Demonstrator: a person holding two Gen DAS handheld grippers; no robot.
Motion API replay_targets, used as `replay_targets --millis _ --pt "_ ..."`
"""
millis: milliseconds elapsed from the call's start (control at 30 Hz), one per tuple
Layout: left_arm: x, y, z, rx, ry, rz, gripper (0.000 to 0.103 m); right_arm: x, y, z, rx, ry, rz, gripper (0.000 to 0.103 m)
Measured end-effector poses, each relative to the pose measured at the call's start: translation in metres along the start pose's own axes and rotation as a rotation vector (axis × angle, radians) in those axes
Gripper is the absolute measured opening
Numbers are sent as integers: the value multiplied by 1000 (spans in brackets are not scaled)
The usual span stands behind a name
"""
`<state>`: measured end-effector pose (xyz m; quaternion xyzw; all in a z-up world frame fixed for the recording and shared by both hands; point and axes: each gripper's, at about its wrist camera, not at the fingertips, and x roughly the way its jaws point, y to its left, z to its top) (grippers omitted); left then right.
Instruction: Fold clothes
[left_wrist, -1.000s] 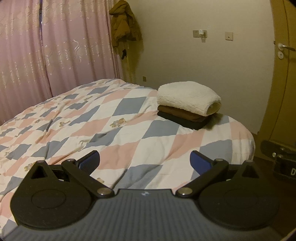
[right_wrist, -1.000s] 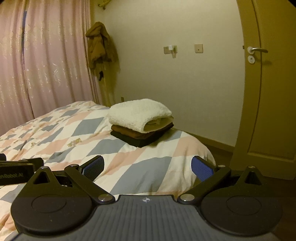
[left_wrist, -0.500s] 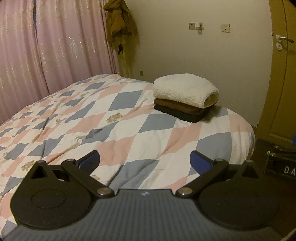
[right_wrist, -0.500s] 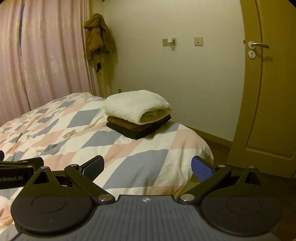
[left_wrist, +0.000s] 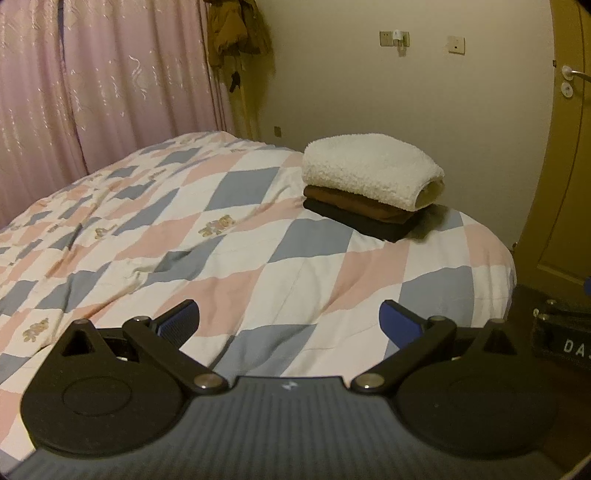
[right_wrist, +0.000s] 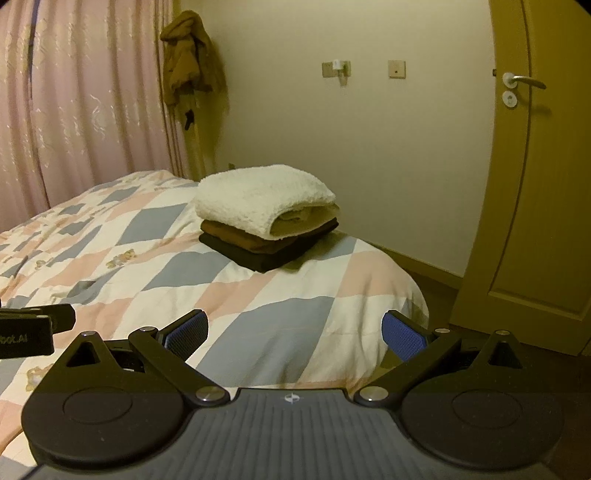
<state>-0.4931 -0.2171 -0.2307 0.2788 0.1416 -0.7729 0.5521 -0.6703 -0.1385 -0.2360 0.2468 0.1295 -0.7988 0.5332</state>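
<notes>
A stack of folded clothes rests on the bed near its far corner: a fluffy white garment (left_wrist: 369, 170) (right_wrist: 258, 197) on top, a brown one (left_wrist: 354, 205) (right_wrist: 255, 238) under it, a black one (left_wrist: 365, 225) (right_wrist: 255, 256) at the bottom. My left gripper (left_wrist: 290, 319) hangs open over the quilt's near part, with nothing between its blue pads. My right gripper (right_wrist: 295, 330) is open too, empty, above the bed's right corner. Both are well short of the stack. The other gripper's body shows at each view's edge (left_wrist: 561, 339) (right_wrist: 29, 328).
The bed carries a quilt (left_wrist: 236, 236) (right_wrist: 192, 280) of pink, grey and white diamonds. Pink curtains (left_wrist: 103, 81) hang at left. A brown jacket (right_wrist: 188, 59) hangs in the corner. A wooden door (right_wrist: 535, 184) stands at right, with dark floor below the bed's edge.
Both views have tilted downward a little and pulled slightly back, so the stack sits lower and nearer the centre of each view. Both grippers stay open and empty.
</notes>
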Motion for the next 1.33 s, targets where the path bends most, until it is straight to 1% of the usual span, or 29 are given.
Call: replay_targets --millis 233,433,1067,1133,1333 --pt "27 1 3 2 21 2 103 26 1 8 6 17 -5 103" --pt "42 -2 7 7 25 -2 103 42 0 16 8 18 0 103" --pt "98 -24 21 24 58 -30 103 93 -18 27 23 44 -5 103" --pt "103 -25 23 20 61 -25 103 96 -20 28 23 44 -5 103" --pt "104 -27 25 15 32 -28 103 97 -24 30 28 37 -4 103"
